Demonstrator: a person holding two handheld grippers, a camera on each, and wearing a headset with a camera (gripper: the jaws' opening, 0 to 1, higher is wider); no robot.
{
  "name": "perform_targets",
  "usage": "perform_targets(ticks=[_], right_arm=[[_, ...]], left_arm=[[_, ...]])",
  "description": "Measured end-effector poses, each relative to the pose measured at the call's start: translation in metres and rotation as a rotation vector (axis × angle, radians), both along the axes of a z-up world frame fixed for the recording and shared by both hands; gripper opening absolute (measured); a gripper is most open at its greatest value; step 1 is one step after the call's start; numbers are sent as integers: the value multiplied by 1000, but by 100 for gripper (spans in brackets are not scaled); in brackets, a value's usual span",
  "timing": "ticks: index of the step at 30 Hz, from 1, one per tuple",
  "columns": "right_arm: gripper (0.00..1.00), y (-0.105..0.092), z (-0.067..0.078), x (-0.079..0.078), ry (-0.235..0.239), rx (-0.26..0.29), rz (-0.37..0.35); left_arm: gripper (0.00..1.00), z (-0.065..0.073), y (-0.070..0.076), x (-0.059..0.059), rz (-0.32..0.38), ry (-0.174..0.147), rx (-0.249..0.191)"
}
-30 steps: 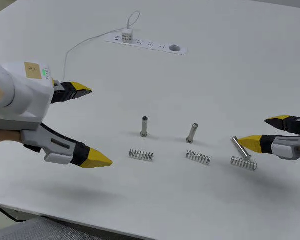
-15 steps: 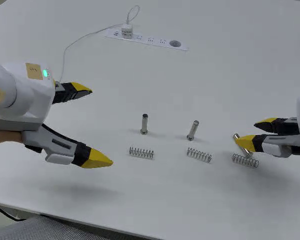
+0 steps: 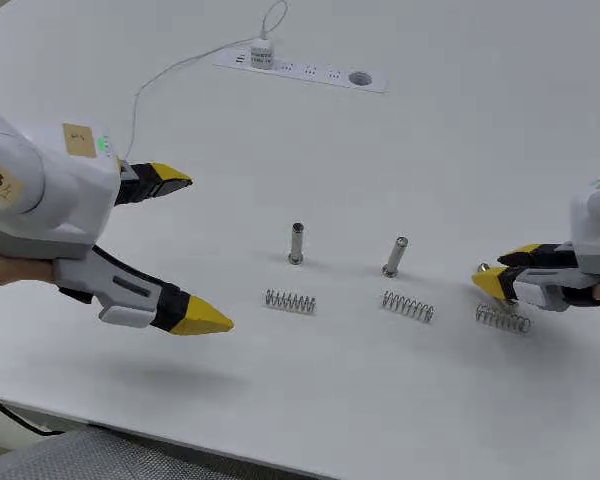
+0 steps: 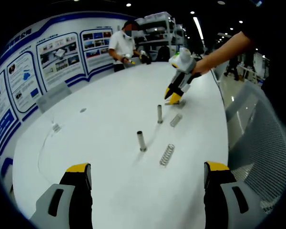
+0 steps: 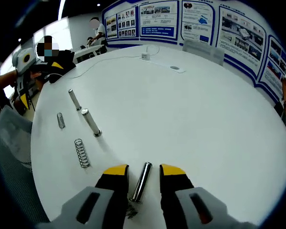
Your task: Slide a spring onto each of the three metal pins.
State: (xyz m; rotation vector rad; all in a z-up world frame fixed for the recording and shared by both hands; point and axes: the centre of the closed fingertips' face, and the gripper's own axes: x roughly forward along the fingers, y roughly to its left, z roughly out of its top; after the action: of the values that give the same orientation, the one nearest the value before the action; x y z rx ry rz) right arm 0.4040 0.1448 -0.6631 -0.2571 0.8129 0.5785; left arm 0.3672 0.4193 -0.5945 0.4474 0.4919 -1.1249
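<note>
Metal pin (image 5: 140, 183), untouched, inside right hand-held gripper (image 5: 144, 170).

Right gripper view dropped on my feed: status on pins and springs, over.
Left gripper open, off the work. Right gripper open, jaws astride third pin. Three springs flat on table, none fitted. Nothing blocking.

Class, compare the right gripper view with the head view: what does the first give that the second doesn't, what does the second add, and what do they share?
Right gripper view: a close look at the third silver metal pin between the open jaws of the right gripper, ungripped, plus blue wall posters. Head view: a clear third coiled steel spring beside that gripper. Shared: two upright pins, two lying springs, the white power strip, the white table.
</note>
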Motion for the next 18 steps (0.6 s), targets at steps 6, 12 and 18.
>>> perform_targets(ticks=[6,12,18], right_arm=[[21,-2,-5,2,24,-14,-22],[18,-4,-9,1,52,-23,-37],[18,-3,-12,2,72,-43,-45]], left_arm=[[100,-2,-2,-1,-10,6,6],[100,-2,-2,-1,-10,6,3],[100,-2,-3,-1,-9,7,-2]])
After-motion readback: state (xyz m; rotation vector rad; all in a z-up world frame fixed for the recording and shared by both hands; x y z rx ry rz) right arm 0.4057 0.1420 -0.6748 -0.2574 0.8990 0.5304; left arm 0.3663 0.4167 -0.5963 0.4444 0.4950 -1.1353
